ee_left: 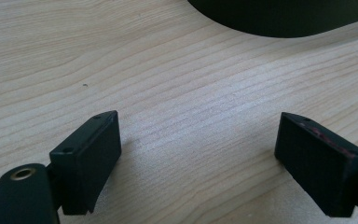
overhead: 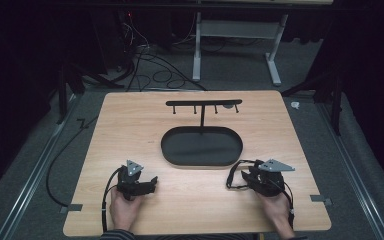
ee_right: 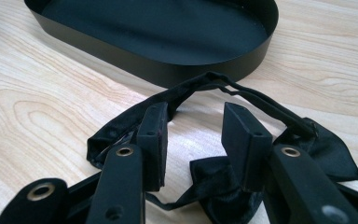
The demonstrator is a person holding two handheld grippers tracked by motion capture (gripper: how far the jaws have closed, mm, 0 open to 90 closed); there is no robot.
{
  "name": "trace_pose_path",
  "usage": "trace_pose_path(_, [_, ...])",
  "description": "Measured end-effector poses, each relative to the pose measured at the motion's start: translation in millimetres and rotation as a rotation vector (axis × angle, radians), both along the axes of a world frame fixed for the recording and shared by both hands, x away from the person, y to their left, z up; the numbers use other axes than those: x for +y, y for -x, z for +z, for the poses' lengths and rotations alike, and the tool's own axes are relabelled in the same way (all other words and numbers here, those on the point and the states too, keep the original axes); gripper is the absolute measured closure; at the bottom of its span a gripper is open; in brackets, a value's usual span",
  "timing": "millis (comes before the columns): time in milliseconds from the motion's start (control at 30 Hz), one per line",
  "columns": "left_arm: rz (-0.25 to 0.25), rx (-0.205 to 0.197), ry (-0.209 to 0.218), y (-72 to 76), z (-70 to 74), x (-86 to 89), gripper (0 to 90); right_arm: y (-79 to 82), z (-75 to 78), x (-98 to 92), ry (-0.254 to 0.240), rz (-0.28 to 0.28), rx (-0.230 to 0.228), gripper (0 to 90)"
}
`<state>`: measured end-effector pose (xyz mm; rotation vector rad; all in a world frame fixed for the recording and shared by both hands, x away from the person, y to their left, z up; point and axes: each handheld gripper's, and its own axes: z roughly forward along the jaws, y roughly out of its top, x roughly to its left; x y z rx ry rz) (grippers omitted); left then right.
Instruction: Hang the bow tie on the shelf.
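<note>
Dark carpeted floor with loose cables surrounds a light wooden table [overhead: 130, 120] in the high view. A black oval tray [overhead: 201, 146] sits at the table's centre, with a thin post rising from its far edge to a black hook bar [overhead: 203, 103]. The left gripper [overhead: 152, 183] rests on the near left of the table, held by the left hand [overhead: 125, 207]. The right gripper [overhead: 242, 176], held by the right hand [overhead: 275, 207], rests near right, beside a black fabric strap [overhead: 236, 172] lying just short of the tray.

Left gripper view: jaws spread wide apart over bare wood, holding nothing; the tray edge [ee_left: 284, 18] lies ahead.

Right gripper view: jaws parted, released, standing inside the loop of the strap [ee_right: 205, 86], which lies on the table just beside the tray wall [ee_right: 168, 72].
</note>
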<state>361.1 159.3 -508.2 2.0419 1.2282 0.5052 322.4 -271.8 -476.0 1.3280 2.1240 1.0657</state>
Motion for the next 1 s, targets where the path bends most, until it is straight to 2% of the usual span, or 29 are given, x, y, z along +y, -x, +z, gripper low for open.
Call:
trace_pose_path(233, [-0.001, 0.001, -0.002, 0.0, 0.1, 0.1, 14.8, -7.1, 3.4, 1.8, -0.004, -0.012, -0.007, 62.3])
trace_pose_path(567, [-0.001, 0.001, -0.001, 0.0, 0.1, 0.1, 14.8, -24.3, 9.9, -0.5, 0.015, -0.026, -0.019, 62.3])
trace_pose_path(667, [-0.001, 0.001, -0.002, 0.0, 0.1, 0.1, 14.8, -32.8, 9.2, -3.1, 0.015, -0.032, 0.004, 62.0])
trace_pose_path(1000, [-0.001, 0.0, -0.001, 0.0, 0.1, 0.1, 14.8, -46.8, 5.4, -6.3, 0.013, -0.029, 0.025, 62.1])
